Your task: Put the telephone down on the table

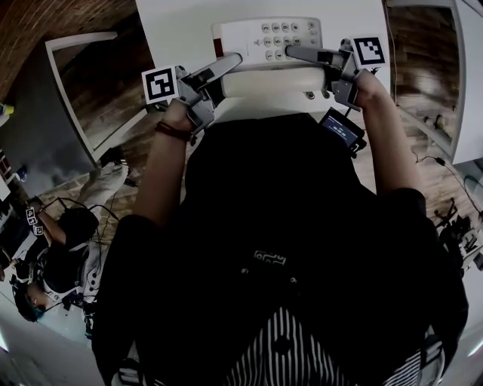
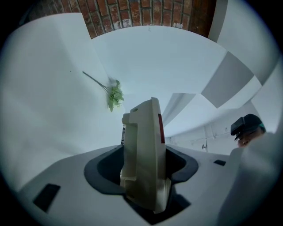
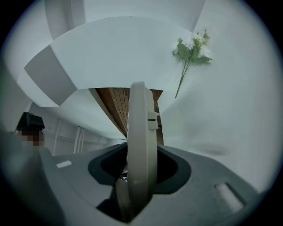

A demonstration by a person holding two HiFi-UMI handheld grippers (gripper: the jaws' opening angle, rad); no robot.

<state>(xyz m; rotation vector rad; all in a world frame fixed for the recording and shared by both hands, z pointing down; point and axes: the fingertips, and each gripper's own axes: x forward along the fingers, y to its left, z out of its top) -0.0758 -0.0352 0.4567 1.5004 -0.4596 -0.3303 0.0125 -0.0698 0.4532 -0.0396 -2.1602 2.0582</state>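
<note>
Both pairs of jaws are clamped on the telephone (image 1: 264,41). The left gripper (image 1: 228,63) pinches its left end and the right gripper (image 1: 296,53) its right end, and each gripper view shows the pale casing edge-on, filling the gap between the pads.

In the head view the telephone sits at 12 o'clock, over the white table (image 1: 177,34) and close to the table's near edge. It seems to hang just clear of the top (a faint shadow falls on the white surface in the right gripper view), but contact cannot be ruled out from these angles.

Bare tabletop lies open beyond the telephone toward 12 o'clock. The table's side edges drop off at about 10 and 2 o'clock, not far outside the two marker cubes.

The telephone's long axis runs from 9 to 3 o'clock, square to the person. It lies face up. The keypad (image 1: 285,36) is toward the far right of it, and the handset (image 1: 275,81) lies along the side nearest the person.

A sprig of pale flowers (image 3: 191,48) lies on the table well away from the telephone. Wood plank floor (image 1: 98,102) shows at 9 and 3 o'clock, and a brick wall (image 1: 45,22) at 10 o'clock. A second person (image 1: 68,249) sits low at 8 o'clock.
</note>
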